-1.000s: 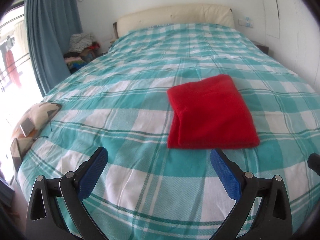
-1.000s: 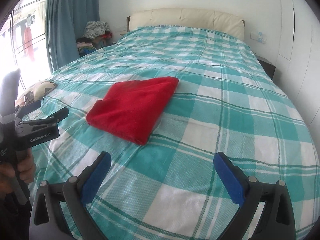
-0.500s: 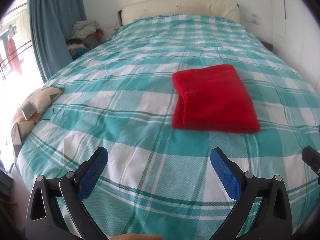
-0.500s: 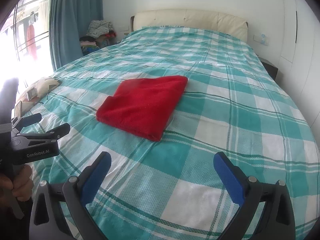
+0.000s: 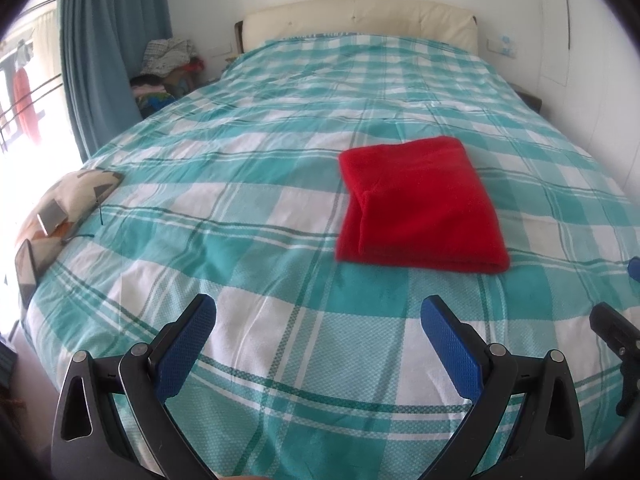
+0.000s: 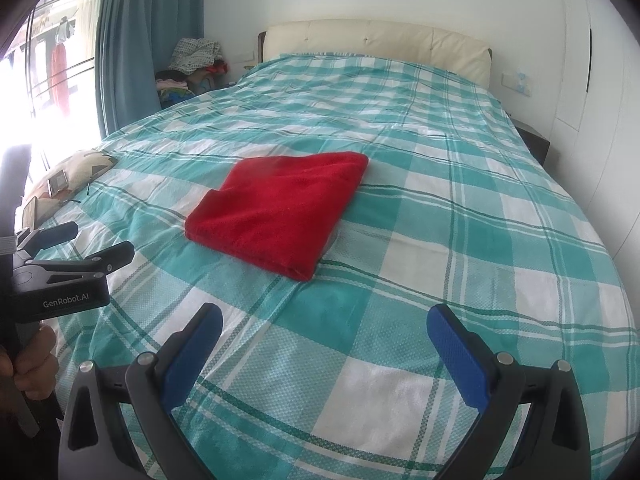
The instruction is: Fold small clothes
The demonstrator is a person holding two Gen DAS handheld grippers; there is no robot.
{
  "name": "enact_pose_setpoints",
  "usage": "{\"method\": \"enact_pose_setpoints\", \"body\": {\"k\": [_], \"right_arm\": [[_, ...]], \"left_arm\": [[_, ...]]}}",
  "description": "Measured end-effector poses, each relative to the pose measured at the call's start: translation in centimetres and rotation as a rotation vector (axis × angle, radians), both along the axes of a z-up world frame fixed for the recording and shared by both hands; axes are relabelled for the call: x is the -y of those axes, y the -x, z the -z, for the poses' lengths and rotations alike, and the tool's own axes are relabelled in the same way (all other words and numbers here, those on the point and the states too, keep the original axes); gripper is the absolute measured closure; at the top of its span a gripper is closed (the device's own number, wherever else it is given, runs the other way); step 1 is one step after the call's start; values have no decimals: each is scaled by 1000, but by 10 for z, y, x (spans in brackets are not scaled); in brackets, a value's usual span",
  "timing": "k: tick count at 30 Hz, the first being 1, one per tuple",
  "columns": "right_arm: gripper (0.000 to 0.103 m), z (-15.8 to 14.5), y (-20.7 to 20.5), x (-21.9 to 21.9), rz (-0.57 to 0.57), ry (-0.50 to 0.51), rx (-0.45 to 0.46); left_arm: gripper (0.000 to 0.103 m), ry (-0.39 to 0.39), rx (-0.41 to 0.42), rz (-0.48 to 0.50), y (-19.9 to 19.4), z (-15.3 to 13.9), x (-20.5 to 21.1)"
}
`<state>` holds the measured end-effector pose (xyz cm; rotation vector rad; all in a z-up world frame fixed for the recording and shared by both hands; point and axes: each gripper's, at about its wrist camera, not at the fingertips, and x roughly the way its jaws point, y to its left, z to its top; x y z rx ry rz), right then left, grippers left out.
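Note:
A red cloth (image 5: 420,204) lies folded into a flat rectangle on the teal-and-white checked bed cover (image 5: 260,184). My left gripper (image 5: 318,314) is open, its blue pads wide apart, hovering over the cover well short of the cloth. In the right wrist view the same red cloth (image 6: 280,208) sits ahead and to the left, and my right gripper (image 6: 322,320) is open with nothing between its fingers. The left gripper's body (image 6: 60,276), held by a hand, shows at the left edge of that view.
A patterned cushion (image 5: 68,204) lies at the bed's left edge. A pile of clothes (image 5: 168,64) sits in the far left corner beside a blue curtain (image 5: 108,52). A cream headboard (image 5: 360,24) and white walls close the far and right sides.
Both grippers have drawn back from the red cloth toward the foot of the bed, so the cloth now lies farther ahead. The cloth itself has not moved.

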<state>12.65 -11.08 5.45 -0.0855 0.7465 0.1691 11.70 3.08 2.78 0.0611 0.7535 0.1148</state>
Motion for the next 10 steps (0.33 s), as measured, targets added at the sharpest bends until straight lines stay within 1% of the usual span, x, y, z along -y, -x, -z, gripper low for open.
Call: {"method": "enact_pose_setpoints", "body": {"k": [10], "right_arm": [[2,0,1,-1,-3,-2,13]], "left_arm": [[0,-24,23,-5,4,-4,3]]}}
